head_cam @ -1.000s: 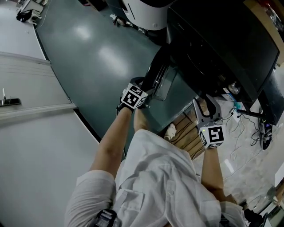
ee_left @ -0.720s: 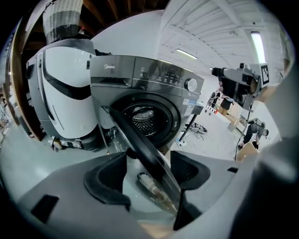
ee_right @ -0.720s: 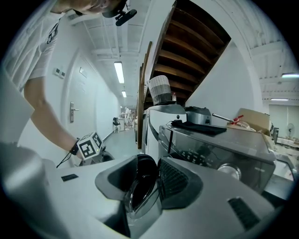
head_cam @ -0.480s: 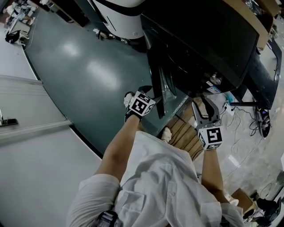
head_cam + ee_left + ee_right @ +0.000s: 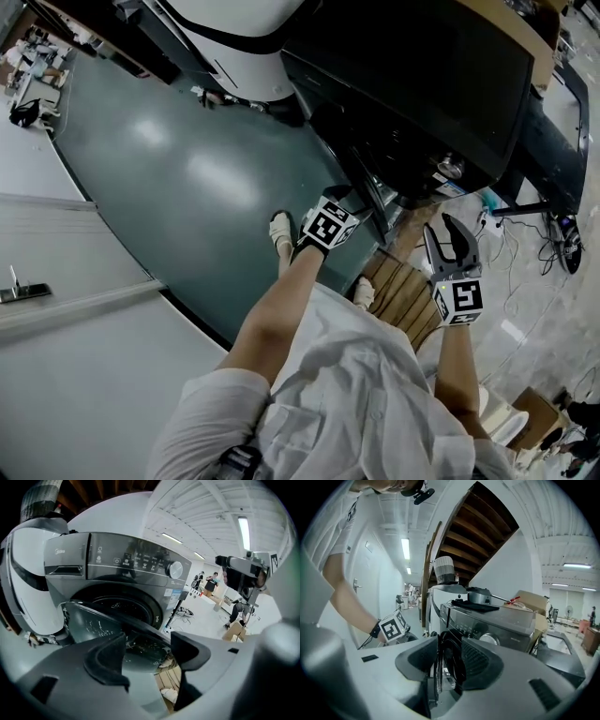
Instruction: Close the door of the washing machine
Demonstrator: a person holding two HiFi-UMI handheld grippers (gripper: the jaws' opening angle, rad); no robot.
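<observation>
The dark washing machine (image 5: 422, 84) stands at the top of the head view. Its round glass door (image 5: 367, 195) hangs partly open, swung close to the front. My left gripper (image 5: 352, 211) is at the door's outer side. In the left gripper view the left gripper (image 5: 147, 660) is open and its jaws have just widened a little. The door glass (image 5: 93, 625) lies just beyond them, with the drum opening (image 5: 117, 604) behind. My right gripper (image 5: 448, 230) hangs open to the right of the door. In the right gripper view the right gripper (image 5: 449, 665) frames the door (image 5: 444, 667) edge-on, gripping nothing.
A white rounded machine (image 5: 234, 28) stands left of the washer. A wooden pallet (image 5: 403, 291) lies under my right arm, and cables (image 5: 544, 234) trail on the floor at right. The person's foot (image 5: 281, 230) is on the green floor. A wooden stair underside (image 5: 483, 522) is overhead.
The door has swung from wide open toward the machine's front. My left gripper has moved right along with it, and my right gripper has shifted slightly right.
</observation>
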